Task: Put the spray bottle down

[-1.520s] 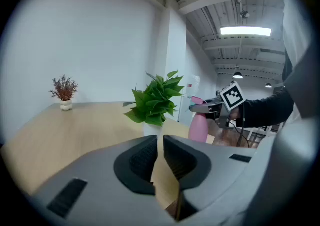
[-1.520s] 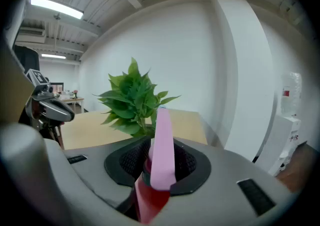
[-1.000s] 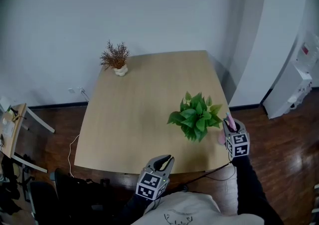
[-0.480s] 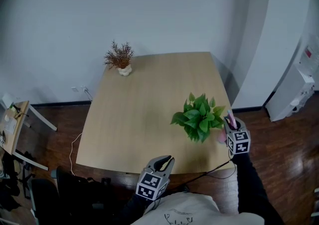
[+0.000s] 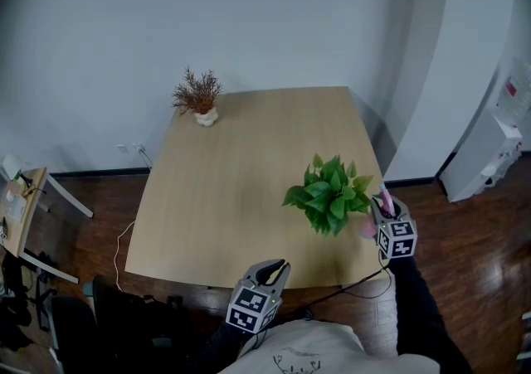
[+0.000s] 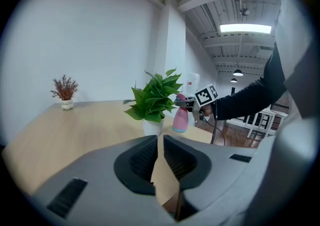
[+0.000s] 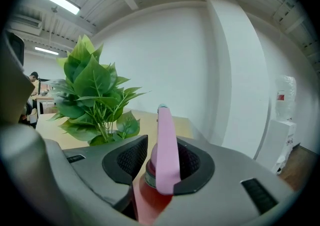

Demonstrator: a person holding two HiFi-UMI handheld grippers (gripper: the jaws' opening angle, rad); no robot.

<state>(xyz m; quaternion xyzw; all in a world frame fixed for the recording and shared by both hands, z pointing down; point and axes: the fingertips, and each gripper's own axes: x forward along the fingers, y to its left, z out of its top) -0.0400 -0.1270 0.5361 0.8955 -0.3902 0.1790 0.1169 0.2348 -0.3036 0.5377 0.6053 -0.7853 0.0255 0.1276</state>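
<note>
The bottle is pink and stands upright between the jaws of the right gripper. In the head view it is at the table's 4 o'clock, close to the right edge. From the left gripper view its base appears to rest on the wood, though how close it sits to the edge is hard to read.

The right jaws are opening. A sliver of table shows between the left pad and the bottle's neck, so the grip looks already let go. The other pad is hidden behind the pink head.

To finish well, I would open wide enough to clear the broad head. Then I would draw the gripper straight back toward 5 o'clock, level and without rolling. A pad that catches the trigger could tip the bottle. With the edge so near, a nudge toward 3 o'clock may send it to the floor.

The plant stands just beside the bottle at its 10 o'clock, and its leaves reach toward the jaws. Backing away avoids brushing them, while any sweep to the left would not.

The left gripper is at 6 o'clock, off the near edge. Its jaws are all but together with nothing between them, and it is well clear of the work.

A dried sprig sits at the far 11 o'clock corner, well apart from everything.
</note>
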